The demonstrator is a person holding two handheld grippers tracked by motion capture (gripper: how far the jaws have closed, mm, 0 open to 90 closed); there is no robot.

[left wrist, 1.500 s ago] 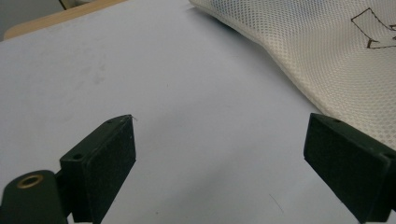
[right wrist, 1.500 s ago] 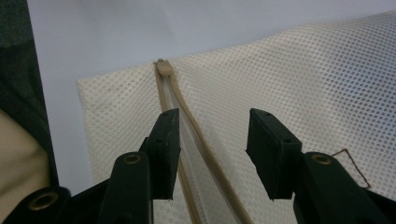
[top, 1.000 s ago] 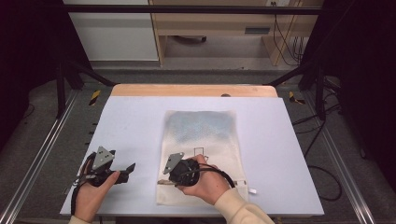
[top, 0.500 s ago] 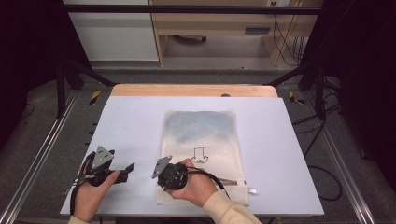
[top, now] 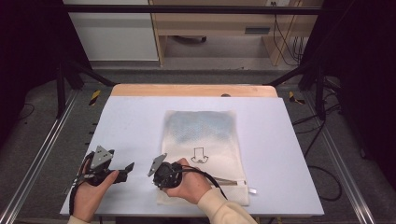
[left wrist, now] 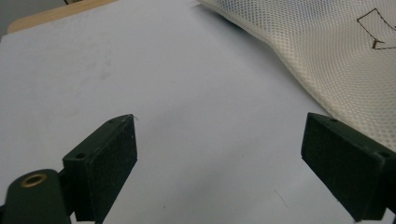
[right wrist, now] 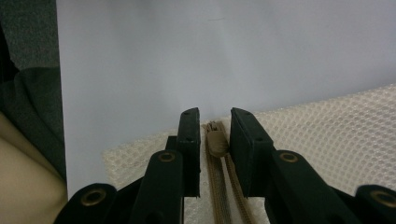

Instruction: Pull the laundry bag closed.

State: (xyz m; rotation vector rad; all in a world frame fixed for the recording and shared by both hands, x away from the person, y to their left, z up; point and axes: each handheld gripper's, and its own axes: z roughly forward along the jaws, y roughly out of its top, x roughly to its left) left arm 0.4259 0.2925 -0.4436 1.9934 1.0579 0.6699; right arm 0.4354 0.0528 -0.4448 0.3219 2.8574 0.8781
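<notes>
A cream mesh bag (top: 201, 130) with a drawn arrow (top: 199, 155) lies flat on the white table (top: 130, 121). A tan zipper (top: 229, 182) runs along its near edge. My right gripper (top: 161, 179) is at the bag's near left corner. In the right gripper view its jaws (right wrist: 215, 114) have just been closing and stand narrow either side of the tan zipper slider (right wrist: 216, 142), with thin gaps left. My left gripper (top: 128, 168) rests left of the bag. It stands wide open (left wrist: 219, 144) over bare table, with the bag's edge (left wrist: 327, 56) to its right.
A small pale tab (top: 252, 190) sticks out at the bag's near right corner. The table's wooden far edge (top: 191, 90) borders a metal frame (top: 42, 154). The table's near edge (right wrist: 60, 93) lies close beside the right gripper.
The right hand has moved left along the bag's near edge to its left corner and sunk a little. The left gripper has kept still.
</notes>
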